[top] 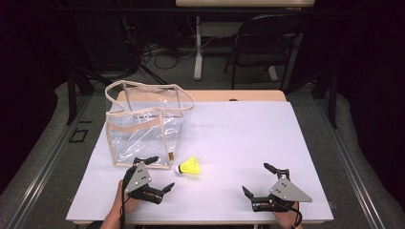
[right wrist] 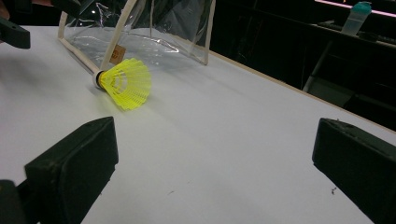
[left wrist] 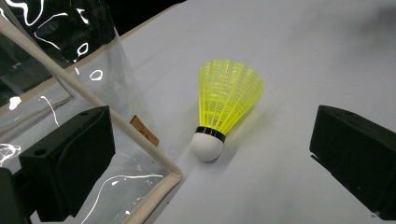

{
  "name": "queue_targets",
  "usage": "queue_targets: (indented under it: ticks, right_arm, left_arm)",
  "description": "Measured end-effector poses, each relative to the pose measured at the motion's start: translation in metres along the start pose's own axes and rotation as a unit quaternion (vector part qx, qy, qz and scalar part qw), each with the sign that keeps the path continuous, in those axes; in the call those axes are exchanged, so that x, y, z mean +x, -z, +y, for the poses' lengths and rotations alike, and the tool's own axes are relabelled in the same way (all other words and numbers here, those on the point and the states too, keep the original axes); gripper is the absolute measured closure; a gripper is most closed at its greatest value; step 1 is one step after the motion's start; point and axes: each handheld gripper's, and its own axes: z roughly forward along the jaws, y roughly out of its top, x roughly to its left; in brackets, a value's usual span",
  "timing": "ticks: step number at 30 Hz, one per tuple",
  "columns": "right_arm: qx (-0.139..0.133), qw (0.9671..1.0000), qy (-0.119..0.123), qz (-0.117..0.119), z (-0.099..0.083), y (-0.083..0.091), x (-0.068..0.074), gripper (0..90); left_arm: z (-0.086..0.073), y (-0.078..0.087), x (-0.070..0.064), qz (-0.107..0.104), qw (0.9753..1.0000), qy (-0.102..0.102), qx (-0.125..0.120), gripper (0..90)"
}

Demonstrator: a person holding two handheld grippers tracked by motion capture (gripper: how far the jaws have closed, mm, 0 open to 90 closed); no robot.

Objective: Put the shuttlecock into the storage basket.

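Basically a white sheet [top: 248,143] covers a light wood table [top: 248,95] in a dark room: grey floor, cables, a black chair [top: 267,43] behind the far edge, and a teal-capped bottle [right wrist: 356,18] on a shelf in the right gripper view. 1 yellow shuttlecock [top: 190,167] lies on its side on the sheet, white cork with a black band, mesh skirt flared, just beside the front corner of a clear bag [top: 143,126] with beige trim, standing open. Left gripper [top: 155,174] sits near the shuttlecock, jaws wide, empty. Right gripper [top: 258,179] is well apart at the near right, jaws wide, empty.
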Motion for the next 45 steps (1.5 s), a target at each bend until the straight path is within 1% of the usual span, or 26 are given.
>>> queue_targets:
  ticks: [5,10,13,22,25,27,29,35,40,42,45]
  right_arm:
    - [0.002,1.0000,0.001,0.001,0.000,0.000,0.000,0.0]
    - [0.003,1.0000,0.000,0.002,0.000,0.000,0.000,0.0]
    - [0.004,1.0000,0.000,0.002,0.000,0.000,0.000,0.0]
    - [0.005,1.0000,0.000,0.002,-0.001,0.000,0.000,0.0]
    - [0.007,1.0000,0.000,0.003,-0.001,0.000,0.000,0.0]
    - [0.006,1.0000,0.000,0.003,-0.001,0.000,0.000,0.0]
    - [0.007,1.0000,0.002,0.003,-0.001,0.000,0.000,0.0]
    - [0.008,1.0000,0.001,0.003,-0.001,-0.001,0.001,0.0]
    - [0.010,0.9999,0.001,0.004,-0.001,-0.001,0.001,0.0]
    - [0.010,0.9999,0.001,0.005,-0.001,-0.002,0.001,0.0]
    - [0.010,0.9999,0.001,0.006,-0.001,-0.002,0.001,0.0]
  left_arm:
    - [0.003,-0.003,0.001,-0.007,1.0000,-0.003,0.006,0.1]
    - [0.006,-0.006,0.001,-0.008,0.9998,-0.009,0.016,0.1]
    - [0.007,-0.009,0.001,-0.010,0.9997,-0.008,0.022,0.1]
    - [0.011,-0.014,-0.001,-0.011,0.9986,-0.023,0.046,0.0]
    - [0.013,-0.018,-0.002,-0.015,0.9978,-0.028,0.057,0.0]
    - [0.015,-0.020,-0.002,-0.018,0.9975,-0.031,0.061,0.0]
    - [0.017,-0.022,-0.001,-0.020,0.9968,-0.037,0.068,0.0]
    - [0.022,-0.027,0.001,-0.022,0.9956,-0.046,0.078,0.0]
    - [0.026,-0.032,0.002,-0.028,0.9937,-0.058,0.092,0.0]
    - [0.027,-0.034,0.002,-0.029,0.9925,-0.065,0.100,0.0]
    - [0.029,-0.037,0.003,-0.033,0.9909,-0.070,0.110,1.0]
